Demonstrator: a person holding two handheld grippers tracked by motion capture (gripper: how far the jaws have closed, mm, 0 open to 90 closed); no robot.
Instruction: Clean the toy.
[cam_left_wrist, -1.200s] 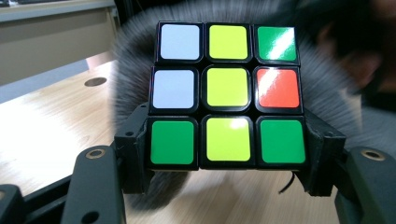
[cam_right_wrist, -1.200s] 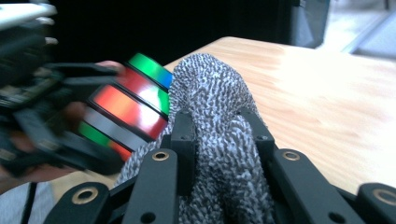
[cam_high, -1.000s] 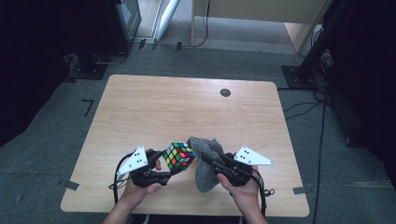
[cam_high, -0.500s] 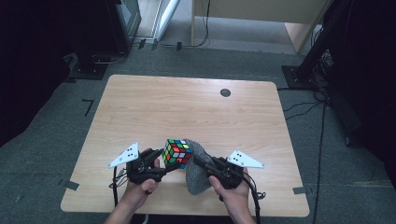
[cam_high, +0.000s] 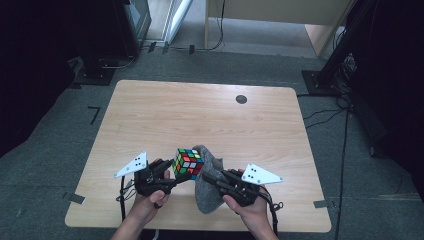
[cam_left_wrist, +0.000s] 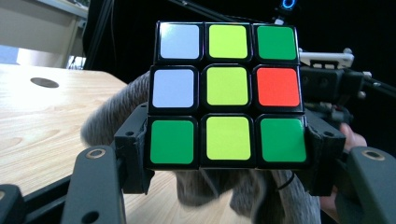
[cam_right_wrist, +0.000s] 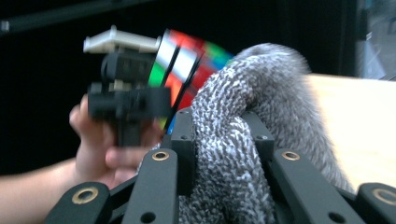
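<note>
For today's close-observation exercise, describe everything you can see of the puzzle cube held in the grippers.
The puzzle cube is a scrambled three-by-three cube with a black frame and glossy stickers. The face toward the left gripper view shows a yellow middle column, two white squares, one red and three green. It is held upright above the wooden table, near its front edge, its bottom layer clamped between the left gripper's jaws. A grey knitted cloth, gripped by the right gripper, lies against its far side.

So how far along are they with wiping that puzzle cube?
Both things are already picked up: the left gripper clamps the puzzle cube above the table, and the right gripper grips a bunched grey cloth. In hand now: the cloth sits against the cube's side, apparently rubbing it. Probably left: the other faces, then setting both down.
</note>
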